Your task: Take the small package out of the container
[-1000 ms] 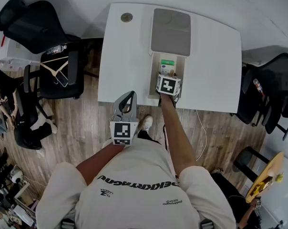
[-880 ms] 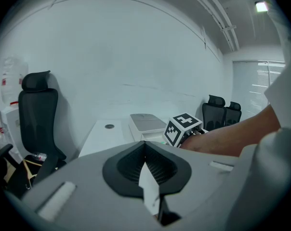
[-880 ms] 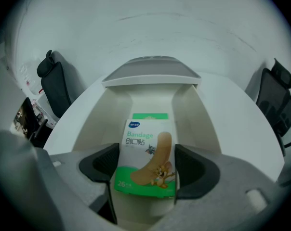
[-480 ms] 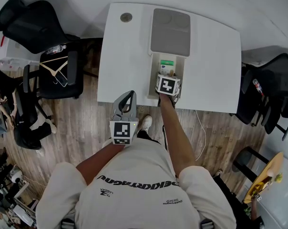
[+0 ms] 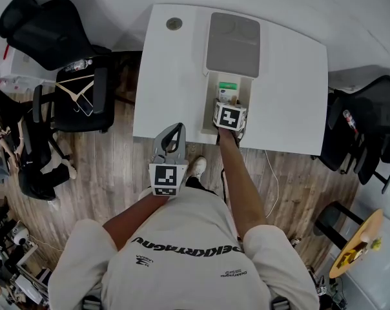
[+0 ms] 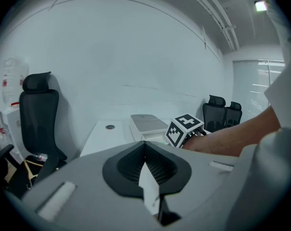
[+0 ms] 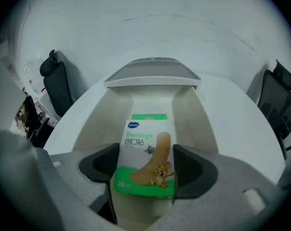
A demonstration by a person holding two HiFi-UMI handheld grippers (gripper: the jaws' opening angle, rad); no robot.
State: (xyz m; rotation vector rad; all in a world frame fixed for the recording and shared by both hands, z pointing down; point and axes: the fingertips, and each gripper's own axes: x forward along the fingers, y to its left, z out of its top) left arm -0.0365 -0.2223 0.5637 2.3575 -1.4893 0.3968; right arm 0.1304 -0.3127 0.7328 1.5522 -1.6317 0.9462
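Observation:
The small package is a green and white bandage box (image 7: 146,153) with a cartoon print. My right gripper (image 7: 145,166) is shut on it, one dark pad on each side, just above the open white container (image 7: 99,119). A second green package (image 7: 149,115) lies deeper inside the container. In the head view the right gripper (image 5: 227,106) sits over the container's (image 5: 208,102) open near half, and its marker cube hides the box. My left gripper (image 5: 171,135) hangs shut off the table's near edge, close to my body; a white sliver shows at its seam (image 6: 146,166).
The container's grey lid (image 5: 232,44) lies open on the far side. The white table (image 5: 292,89) has a round grommet (image 5: 174,23) at its far left. Black office chairs (image 5: 72,95) stand left and right (image 5: 369,121) of the table, on a wooden floor.

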